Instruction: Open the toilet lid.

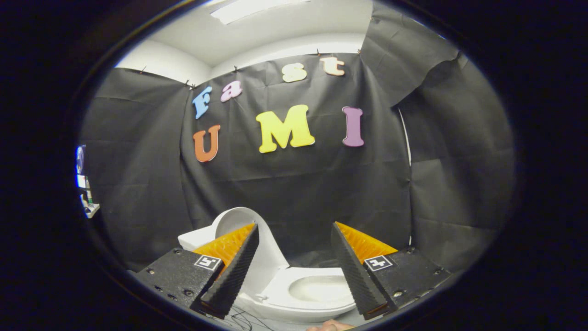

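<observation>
Standing raised, the toilet lid [241, 219] leans back beyond our gripper [295, 269], with the toilet bowl [317, 290] open between and just past its fingers. We see those fingers spread well apart, clamping nothing, each carrying a small square marker tag [207, 262] without readable writing.

- We see the floor [271, 324] as a pale strip below the gripper [294, 266], whose fingers stand apart, holding nothing
- The white toilet [303, 299] stands on it, lid [239, 220] raised upright
- Thin dark cables [243, 319] lie on it just beside the toilet's base
</observation>
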`<action>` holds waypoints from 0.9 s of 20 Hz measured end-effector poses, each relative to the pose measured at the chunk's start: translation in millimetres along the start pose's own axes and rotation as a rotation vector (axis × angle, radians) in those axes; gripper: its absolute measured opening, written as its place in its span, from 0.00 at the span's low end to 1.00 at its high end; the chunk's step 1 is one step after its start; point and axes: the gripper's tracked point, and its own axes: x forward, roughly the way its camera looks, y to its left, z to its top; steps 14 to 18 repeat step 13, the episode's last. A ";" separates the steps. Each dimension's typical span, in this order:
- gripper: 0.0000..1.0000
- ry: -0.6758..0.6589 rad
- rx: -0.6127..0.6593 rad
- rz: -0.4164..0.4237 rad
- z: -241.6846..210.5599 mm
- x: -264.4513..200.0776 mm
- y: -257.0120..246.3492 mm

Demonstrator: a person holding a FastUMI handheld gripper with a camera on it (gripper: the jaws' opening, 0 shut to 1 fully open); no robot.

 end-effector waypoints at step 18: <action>0.99 -0.081 0.000 -0.048 5.3 -26.3 -44.4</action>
